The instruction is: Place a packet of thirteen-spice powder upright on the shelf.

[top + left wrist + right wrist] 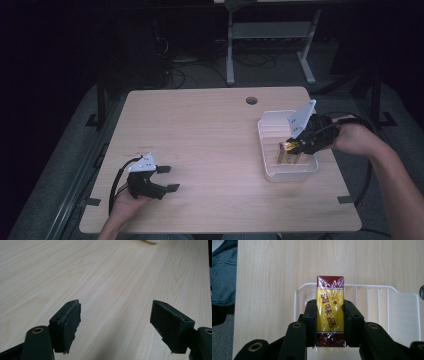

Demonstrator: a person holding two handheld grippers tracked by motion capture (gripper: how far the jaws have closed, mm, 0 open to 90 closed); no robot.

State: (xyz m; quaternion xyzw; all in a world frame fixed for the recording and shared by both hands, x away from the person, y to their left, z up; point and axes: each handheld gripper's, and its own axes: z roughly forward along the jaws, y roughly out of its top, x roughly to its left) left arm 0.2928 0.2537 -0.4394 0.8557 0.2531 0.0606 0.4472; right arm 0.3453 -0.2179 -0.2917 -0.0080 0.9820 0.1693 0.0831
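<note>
My pale wood surface (200, 130) fills the middle of the high view, a round hole (251, 100) near its far edge. Behind it, at upper centre, stands a grey metal frame (270, 35) with tangled cables (190, 65) on the floor.

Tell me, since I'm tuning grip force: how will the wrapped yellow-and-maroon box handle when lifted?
The box looks stiff, its flat sides square between the right claw pads. Its crinkled clear wrap probably makes it slippery. It seems light for its size.
</note>
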